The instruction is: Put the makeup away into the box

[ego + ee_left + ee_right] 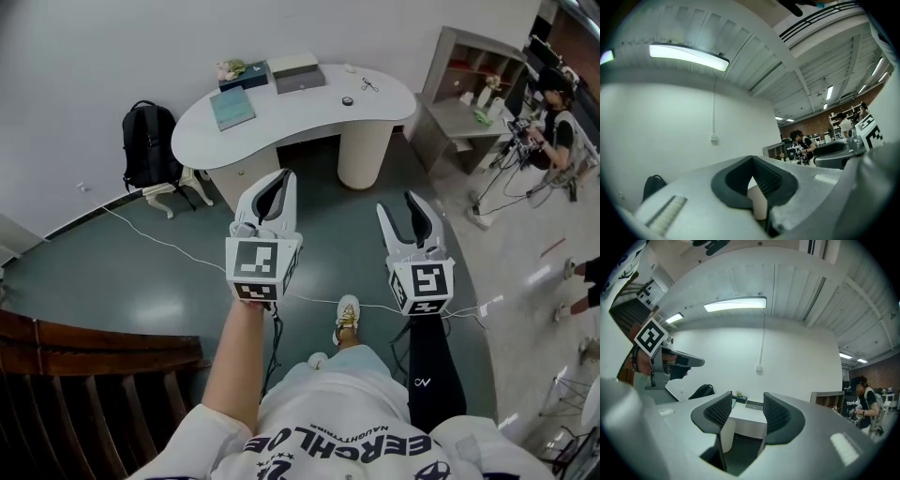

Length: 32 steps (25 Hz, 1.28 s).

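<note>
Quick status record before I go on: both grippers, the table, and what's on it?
left gripper: jaws together, empty
right gripper: jaws apart, empty
table: white, ahead across the floor, probably out of reach
on table: grey box, flat teal item, small bits too small to name
floor: backpack by the wall
task: nothing picked up yet

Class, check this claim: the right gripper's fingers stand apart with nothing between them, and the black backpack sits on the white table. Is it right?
No. The black backpack stands on the floor by the wall, left of the white table, as the head view shows. The right gripper is indeed open and empty.
</note>
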### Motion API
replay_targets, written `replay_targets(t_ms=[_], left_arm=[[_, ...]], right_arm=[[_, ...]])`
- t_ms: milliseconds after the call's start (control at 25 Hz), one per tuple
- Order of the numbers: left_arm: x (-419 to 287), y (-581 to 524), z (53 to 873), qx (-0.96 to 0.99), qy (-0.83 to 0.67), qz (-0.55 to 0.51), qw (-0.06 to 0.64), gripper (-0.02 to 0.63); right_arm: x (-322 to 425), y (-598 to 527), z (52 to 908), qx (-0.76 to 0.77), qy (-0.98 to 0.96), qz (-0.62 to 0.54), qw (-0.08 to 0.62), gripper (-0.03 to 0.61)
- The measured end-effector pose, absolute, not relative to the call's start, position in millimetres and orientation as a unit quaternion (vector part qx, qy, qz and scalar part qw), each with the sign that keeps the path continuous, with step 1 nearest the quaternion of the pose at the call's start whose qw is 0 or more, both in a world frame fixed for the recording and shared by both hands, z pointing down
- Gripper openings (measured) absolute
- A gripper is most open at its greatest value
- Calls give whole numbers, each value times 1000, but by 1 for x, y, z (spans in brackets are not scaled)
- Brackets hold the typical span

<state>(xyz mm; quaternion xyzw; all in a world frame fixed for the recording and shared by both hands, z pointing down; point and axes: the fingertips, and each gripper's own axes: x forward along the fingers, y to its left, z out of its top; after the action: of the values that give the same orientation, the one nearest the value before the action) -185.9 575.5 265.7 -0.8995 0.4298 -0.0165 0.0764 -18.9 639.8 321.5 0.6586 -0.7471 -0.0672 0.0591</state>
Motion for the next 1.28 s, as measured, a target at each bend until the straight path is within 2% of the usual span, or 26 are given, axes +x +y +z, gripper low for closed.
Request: replay_targets(t_ms=[680, 1280], left_arm=[[-62, 394, 257, -891, 447, -12, 81, 0], [9, 300, 253, -895, 434, -20, 98, 0]], right_arm=[[105, 447, 310, 641, -763, -72, 46, 235], [177, 358, 314, 649, -758, -64, 36, 235]])
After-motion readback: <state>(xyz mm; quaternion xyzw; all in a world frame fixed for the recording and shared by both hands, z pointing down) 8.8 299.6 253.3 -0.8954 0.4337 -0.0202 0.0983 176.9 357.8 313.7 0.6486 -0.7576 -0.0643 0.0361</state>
